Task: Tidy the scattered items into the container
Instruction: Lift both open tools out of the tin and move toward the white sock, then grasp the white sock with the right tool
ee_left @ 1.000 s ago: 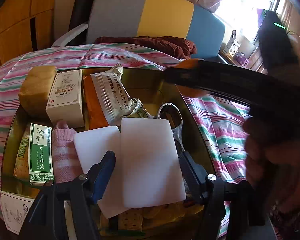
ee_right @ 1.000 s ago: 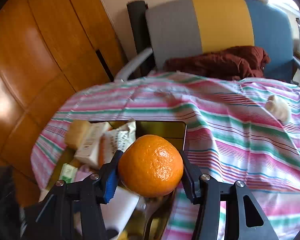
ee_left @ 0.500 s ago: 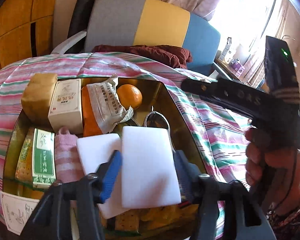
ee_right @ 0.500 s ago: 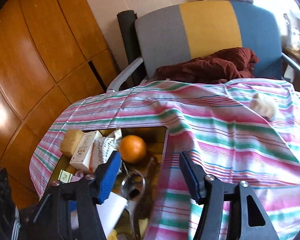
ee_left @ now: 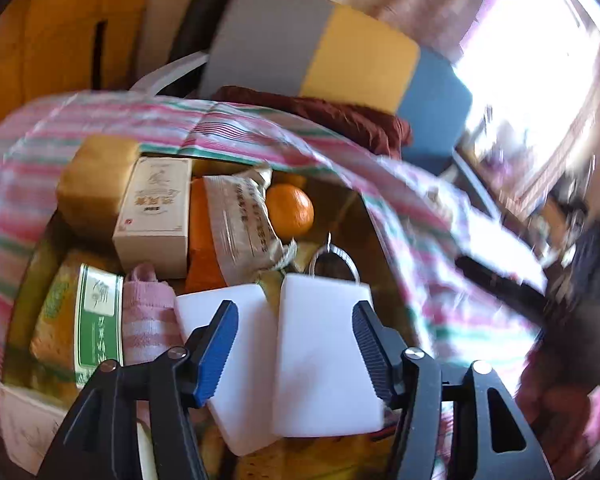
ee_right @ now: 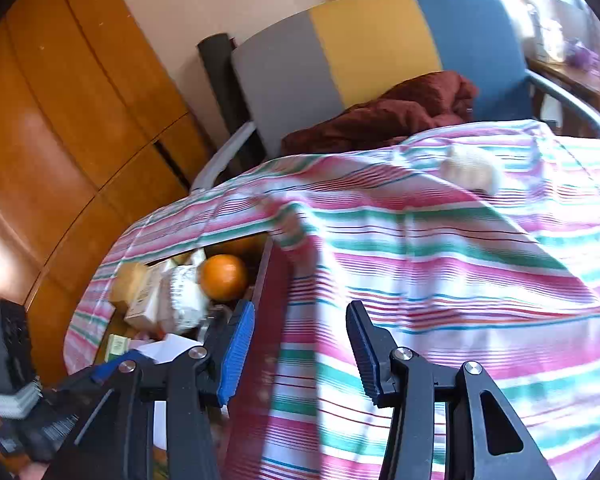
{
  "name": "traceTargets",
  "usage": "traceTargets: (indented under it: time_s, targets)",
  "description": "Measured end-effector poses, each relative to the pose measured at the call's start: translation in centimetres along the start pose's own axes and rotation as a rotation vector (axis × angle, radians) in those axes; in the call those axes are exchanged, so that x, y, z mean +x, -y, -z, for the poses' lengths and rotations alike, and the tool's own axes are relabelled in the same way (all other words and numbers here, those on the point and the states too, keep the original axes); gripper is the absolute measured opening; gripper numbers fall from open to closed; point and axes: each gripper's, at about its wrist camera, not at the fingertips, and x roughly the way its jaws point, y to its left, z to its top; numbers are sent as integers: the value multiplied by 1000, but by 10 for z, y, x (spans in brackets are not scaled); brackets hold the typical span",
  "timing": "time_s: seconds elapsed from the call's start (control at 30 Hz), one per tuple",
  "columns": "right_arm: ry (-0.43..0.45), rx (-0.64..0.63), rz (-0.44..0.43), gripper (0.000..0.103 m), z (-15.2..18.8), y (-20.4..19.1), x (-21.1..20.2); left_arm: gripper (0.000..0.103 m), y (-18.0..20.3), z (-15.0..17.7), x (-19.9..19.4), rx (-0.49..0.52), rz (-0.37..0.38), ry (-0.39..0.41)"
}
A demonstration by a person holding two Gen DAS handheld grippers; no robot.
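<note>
Orange fruit (ee_left: 290, 211) is lying in the tin (ee_left: 374, 248), at twelve o'clock from the left gripper (ee_left: 294, 346), whose empty jaws are opening above white blocks (ee_left: 324, 364). Right gripper (ee_right: 300, 354) jaws are closing, empty.

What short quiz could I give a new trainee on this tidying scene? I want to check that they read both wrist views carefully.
1. True or false: the orange lies inside the container.
2. What is the right gripper holding? A) the orange B) nothing C) a white block
3. Which pale item remains out on the striped cloth?

Key
1. True.
2. B; its jaws are closing with nothing between them.
3. The small cream-coloured lump near the cloth's far edge; blur hides what it is.
</note>
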Motion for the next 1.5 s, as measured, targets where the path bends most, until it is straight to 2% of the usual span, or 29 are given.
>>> traceTargets:
  time_s: [0.07,0.2,0.33,0.4,0.6,0.7,0.83,0.93,1.07,1.17,1.23,1.3,1.37,1.4,1.47,1.5]
  targets:
    - [9,14,24,49,1,12,-5,63,4,-1,-5,2,3,24]
    - [10,75,100,54,0,47,-6,63,32,1,-7,112,-15,34]
    - [15,144,164,62,-10,81,-8,63,69,5,-3,227,23,32]
    - [26,160,199,66,-14,94,-11,63,91,8,1,287,50,26]
    - [65,178,240,66,-28,123,-18,63,142,22,26,429,108,-20]
    - [78,153,255,66,-46,128,-10,63,156,32,43,473,86,-54]
    - [72,132,269,70,-80,137,17,63,165,41,63,509,63,-111]
    - [47,156,273,80,-99,147,38,63,166,50,71,515,57,-144]
    - [2,173,269,81,-118,154,68,63,164,57,81,516,47,-184]
    - [-27,155,302,81,-123,155,87,63,160,59,84,509,49,-205]
    - [-42,154,313,77,-124,159,97,63,161,59,84,511,47,-208]
    - [-52,166,282,66,-124,164,103,63,162,59,85,511,49,-208]
    - [-44,165,275,63,-123,164,102,63,164,59,84,514,46,-208]
    - [-41,153,276,57,-122,163,100,63,165,59,85,515,48,-209]
    - [-29,131,271,52,-120,159,91,63,167,58,86,513,47,-211]
    - [-17,128,268,40,-118,158,84,63,167,58,85,511,47,-210]
